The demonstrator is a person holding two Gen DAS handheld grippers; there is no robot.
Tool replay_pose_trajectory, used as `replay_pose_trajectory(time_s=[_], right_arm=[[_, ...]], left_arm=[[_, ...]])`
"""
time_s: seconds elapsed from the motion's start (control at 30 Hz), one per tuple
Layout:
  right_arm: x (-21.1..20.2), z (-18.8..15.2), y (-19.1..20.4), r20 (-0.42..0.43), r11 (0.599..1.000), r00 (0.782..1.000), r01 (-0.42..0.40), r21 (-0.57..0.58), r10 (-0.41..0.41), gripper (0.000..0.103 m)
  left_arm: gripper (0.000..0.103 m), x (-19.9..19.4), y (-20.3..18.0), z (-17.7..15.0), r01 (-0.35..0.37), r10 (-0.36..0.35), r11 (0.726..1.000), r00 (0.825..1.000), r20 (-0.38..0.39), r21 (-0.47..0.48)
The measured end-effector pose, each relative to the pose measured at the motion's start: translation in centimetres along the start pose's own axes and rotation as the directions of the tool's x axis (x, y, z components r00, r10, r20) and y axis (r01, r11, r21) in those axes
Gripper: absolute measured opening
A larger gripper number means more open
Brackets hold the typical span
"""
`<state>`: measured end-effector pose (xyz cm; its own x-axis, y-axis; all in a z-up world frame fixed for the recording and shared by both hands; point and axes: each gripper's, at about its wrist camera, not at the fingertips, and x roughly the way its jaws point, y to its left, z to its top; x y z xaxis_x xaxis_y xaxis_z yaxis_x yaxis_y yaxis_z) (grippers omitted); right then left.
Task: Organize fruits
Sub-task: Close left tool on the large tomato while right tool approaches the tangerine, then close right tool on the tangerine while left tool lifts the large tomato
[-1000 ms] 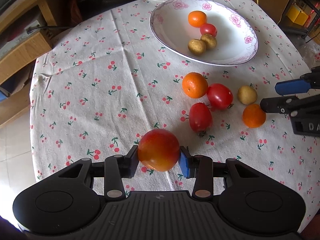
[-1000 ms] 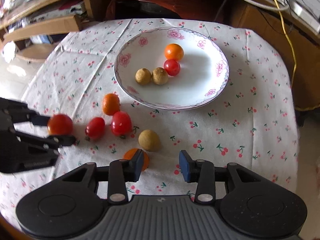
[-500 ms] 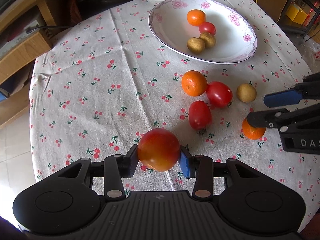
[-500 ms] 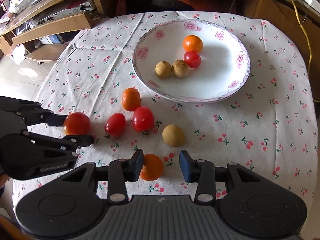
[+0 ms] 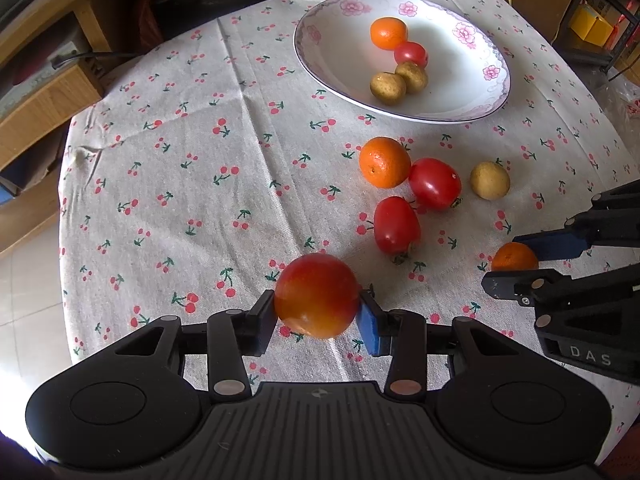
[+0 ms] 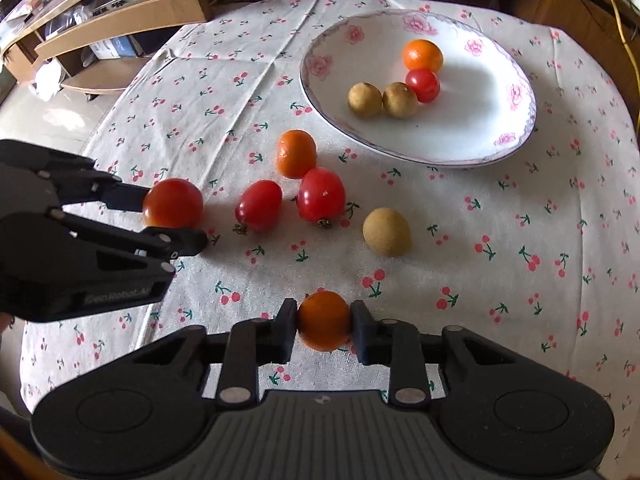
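My left gripper (image 5: 317,314) is shut on a large red-orange tomato (image 5: 316,288), held just above the cloth near the table's front. My right gripper (image 6: 324,324) is shut on a small orange (image 6: 324,318) low over the cloth. From the left wrist, that small orange (image 5: 513,257) shows between the right gripper's fingers (image 5: 544,245). Loose on the cloth lie an orange (image 6: 296,153), two red tomatoes (image 6: 321,195) (image 6: 258,205) and a brown longan (image 6: 386,231). The flowered white plate (image 6: 516,120) holds an orange, a cherry tomato and two longans.
The round table wears a cherry-print cloth (image 5: 192,168). Wooden shelving (image 6: 120,20) stands beyond its far left edge. A yellow cable (image 6: 624,32) runs along the back right. The left gripper's body (image 6: 72,248) fills the left side of the right wrist view.
My right gripper moved forward over the small orange and shut on it. The left gripper kept hold of the tomato, barely shifting.
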<state>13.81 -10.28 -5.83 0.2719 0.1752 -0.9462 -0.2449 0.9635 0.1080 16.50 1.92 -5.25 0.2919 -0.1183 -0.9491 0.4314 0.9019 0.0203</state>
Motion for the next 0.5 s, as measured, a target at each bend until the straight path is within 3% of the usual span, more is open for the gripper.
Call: replay_pose_trajectory(time_s=[0.23,0.37,0.5], right_arm=[[-0.41,-0.63,0.05,0.013,0.999,0.999,0.043,-0.032,-0.042,0.029],[-0.51,-0.97,-0.22,0.013,0.999,0.999,0.048,-0.023,-0.048,0.029],[-0.46,-0.95,-0.39,0.012,0.999,0.999,0.040,-0.011,-0.040,0.029]], left_arm=[[0.054,-0.08,0.02,0.05,0.000,0.000,1.000,1.000,-0.001,-0.014],[0.061,0.04,-0.08,0.22,-0.002,0.002,1.000,1.000,-0.001,-0.024],[0.061,0.18,-0.38,0.16,-0.014,0.014,1.000,1.000,0.007,-0.012]])
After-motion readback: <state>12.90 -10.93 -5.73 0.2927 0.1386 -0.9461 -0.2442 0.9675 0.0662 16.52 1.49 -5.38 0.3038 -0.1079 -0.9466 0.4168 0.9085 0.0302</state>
